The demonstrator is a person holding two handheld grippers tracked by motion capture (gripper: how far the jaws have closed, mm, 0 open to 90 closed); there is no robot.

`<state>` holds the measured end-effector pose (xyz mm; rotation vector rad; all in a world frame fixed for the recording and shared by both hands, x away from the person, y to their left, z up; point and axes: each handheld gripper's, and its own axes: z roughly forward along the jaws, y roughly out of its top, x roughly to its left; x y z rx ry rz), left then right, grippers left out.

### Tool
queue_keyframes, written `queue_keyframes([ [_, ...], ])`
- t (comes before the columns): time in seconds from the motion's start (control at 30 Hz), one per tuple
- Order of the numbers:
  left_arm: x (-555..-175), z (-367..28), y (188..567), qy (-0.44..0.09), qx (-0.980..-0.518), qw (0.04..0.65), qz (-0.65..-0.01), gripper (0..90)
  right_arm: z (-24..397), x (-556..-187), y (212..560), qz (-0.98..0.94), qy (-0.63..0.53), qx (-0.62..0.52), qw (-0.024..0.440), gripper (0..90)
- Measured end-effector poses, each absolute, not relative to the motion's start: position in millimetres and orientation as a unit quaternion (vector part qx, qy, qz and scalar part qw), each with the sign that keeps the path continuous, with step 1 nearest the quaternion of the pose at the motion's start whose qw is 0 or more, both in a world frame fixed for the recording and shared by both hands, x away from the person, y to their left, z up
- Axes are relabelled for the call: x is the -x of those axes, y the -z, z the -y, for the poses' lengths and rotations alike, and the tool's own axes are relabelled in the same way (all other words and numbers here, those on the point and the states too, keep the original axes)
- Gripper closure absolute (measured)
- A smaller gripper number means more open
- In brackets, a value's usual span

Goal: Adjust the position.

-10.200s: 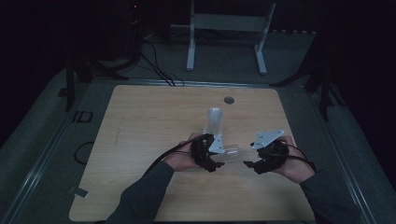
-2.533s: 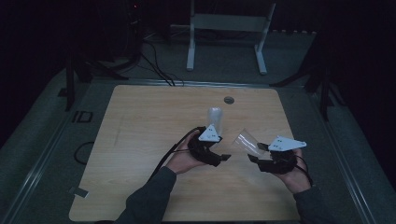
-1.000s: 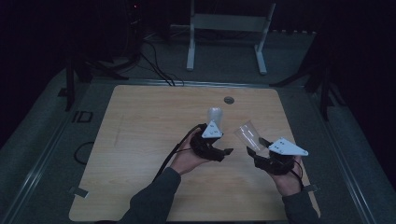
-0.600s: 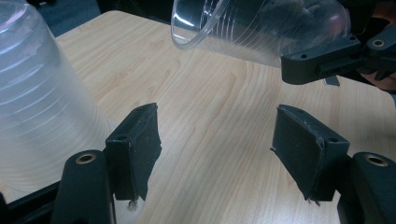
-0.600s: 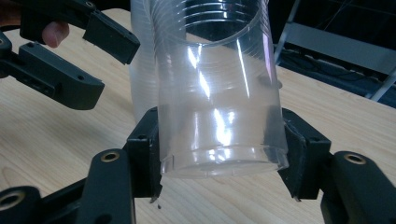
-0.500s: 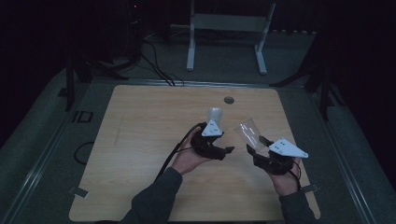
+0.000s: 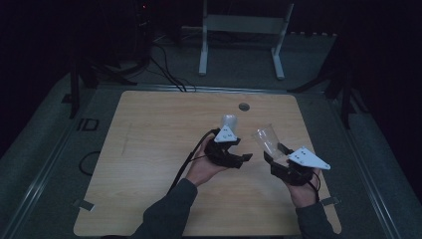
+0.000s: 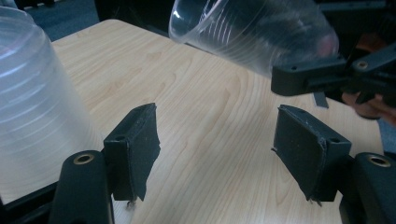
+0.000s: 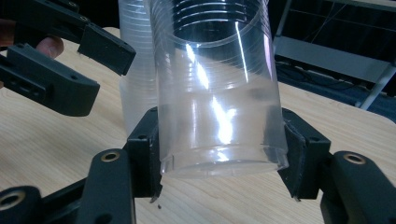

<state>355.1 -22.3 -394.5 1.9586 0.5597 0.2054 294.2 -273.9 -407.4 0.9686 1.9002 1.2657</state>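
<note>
Right tongs [image 9: 219,154] clamp clear cup [image 9: 217,88]; left tongs [image 8: 224,154] gape.

Only legible marking: pale characters "ID" [image 7: 87,124] stood on dark floor [image 7: 54,149] left of table [image 7: 149,149]. No readable text, brand or number appeared on cups or grippers.

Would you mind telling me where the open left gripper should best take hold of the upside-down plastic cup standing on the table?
Probably around the lower side wall of the upside-down plastic cup, coming in level from the side. It stands on its wide rim with the closed base up, so the top offers no edge, and the open left gripper already sits beside it.
</note>
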Motion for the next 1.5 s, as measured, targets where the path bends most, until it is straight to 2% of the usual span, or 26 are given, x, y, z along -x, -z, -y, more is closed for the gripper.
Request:
queue_keyframes([
  [1.5,-363.2,37.5,385.8,-0.007,-0.767,0.587,-0.259,18.6,262.7,-291.6,419.4,-0.690,-0.518,-0.364,0.350,41.3],
])
